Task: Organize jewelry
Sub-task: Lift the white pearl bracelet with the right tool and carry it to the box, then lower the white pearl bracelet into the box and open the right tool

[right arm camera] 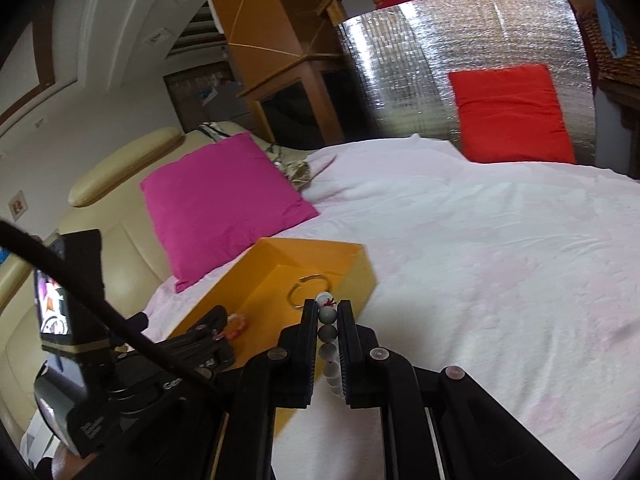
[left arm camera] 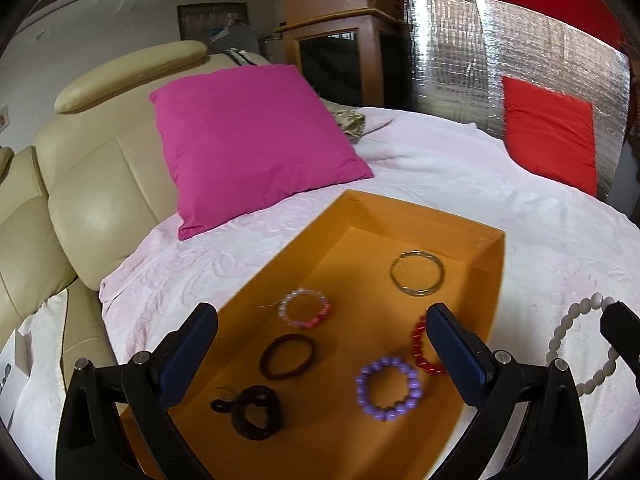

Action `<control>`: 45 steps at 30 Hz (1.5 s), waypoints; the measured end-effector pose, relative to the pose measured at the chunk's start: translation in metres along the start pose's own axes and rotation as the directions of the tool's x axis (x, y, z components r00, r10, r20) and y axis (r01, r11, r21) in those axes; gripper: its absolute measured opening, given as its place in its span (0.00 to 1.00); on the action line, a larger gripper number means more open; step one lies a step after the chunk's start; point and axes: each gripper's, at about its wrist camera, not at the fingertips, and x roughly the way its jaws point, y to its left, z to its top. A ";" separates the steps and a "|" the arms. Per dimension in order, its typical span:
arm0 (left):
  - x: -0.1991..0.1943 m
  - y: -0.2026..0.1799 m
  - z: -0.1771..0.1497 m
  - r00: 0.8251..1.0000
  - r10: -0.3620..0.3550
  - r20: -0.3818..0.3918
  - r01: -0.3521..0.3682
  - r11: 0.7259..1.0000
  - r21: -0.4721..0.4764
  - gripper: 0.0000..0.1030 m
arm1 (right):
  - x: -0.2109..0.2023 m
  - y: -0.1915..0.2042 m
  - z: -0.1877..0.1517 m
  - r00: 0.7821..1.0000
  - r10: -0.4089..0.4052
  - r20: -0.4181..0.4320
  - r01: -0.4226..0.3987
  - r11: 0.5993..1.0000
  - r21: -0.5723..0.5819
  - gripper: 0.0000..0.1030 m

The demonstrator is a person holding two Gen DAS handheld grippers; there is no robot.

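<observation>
Left claw [left arm camera: 320, 332]: left wrist view, fingers spread wide, nothing between the pads, hanging over the near half of the orange box [left arm camera: 490, 280].
Box axis: long side runs from near-left to far-right in this view; open top, sits on the pink blanket [left arm camera: 500, 188].
Box contents: metal bangle [left arm camera: 417, 272] flat near the far end; pink bead bracelet [left arm camera: 305, 307] mid-left; dark hair tie [left arm camera: 287, 357] below it; second dark hair tie [left arm camera: 250, 412], twisted, nearest; purple bead bracelet [left arm camera: 389, 388] near-right; red bead bracelet [left arm camera: 422, 346] partly behind the right finger.
White bead bracelet [left arm camera: 580, 348]: outside the box, to its right, loop hanging from a black tip at the frame's right edge.
Room, left view: magenta cushion [left arm camera: 256, 144] leaning on a beige leather sofa [left arm camera: 100, 200]; red cushion [left arm camera: 550, 132] against a silver foil panel [left arm camera: 460, 52]; wooden cabinet [left arm camera: 336, 56] behind.
Right claw [right arm camera: 329, 320]: right wrist view, clenched on the white bead bracelet [right arm camera: 327, 314]; beads stacked in a line along the gap between the fingers, top bead carries a red mark.
Bracelet position: over the box's [right arm camera: 312, 254] near-right corner; bangle [right arm camera: 306, 290] just beyond the fingertips.
Left claw, right view [right arm camera: 216, 332]: at lower left over the box, with a small lit screen; spread hard to judge here.
Surface, right view: blanket [right arm camera: 500, 260] fills the right side, wrinkled; magenta cushion [right arm camera: 224, 204] left of the box, red cushion [right arm camera: 510, 114] far back against the foil panel [right arm camera: 420, 60].
</observation>
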 end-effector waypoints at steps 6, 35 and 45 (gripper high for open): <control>0.002 0.021 -0.003 1.000 0.024 -0.010 -0.025 0.999 -0.025 1.00 | 0.006 0.024 -0.006 0.999 0.052 -0.015 -0.052 0.999 -0.012 0.11; 0.001 0.121 -0.036 0.973 0.219 -0.069 -0.227 0.963 -0.145 1.00 | 0.012 0.122 -0.074 0.953 0.231 -0.197 -0.269 0.944 -0.191 0.11; 0.005 0.130 -0.040 0.970 0.225 -0.091 -0.238 0.956 -0.172 1.00 | 0.014 0.139 -0.099 0.936 0.235 -0.262 -0.301 0.920 -0.250 0.11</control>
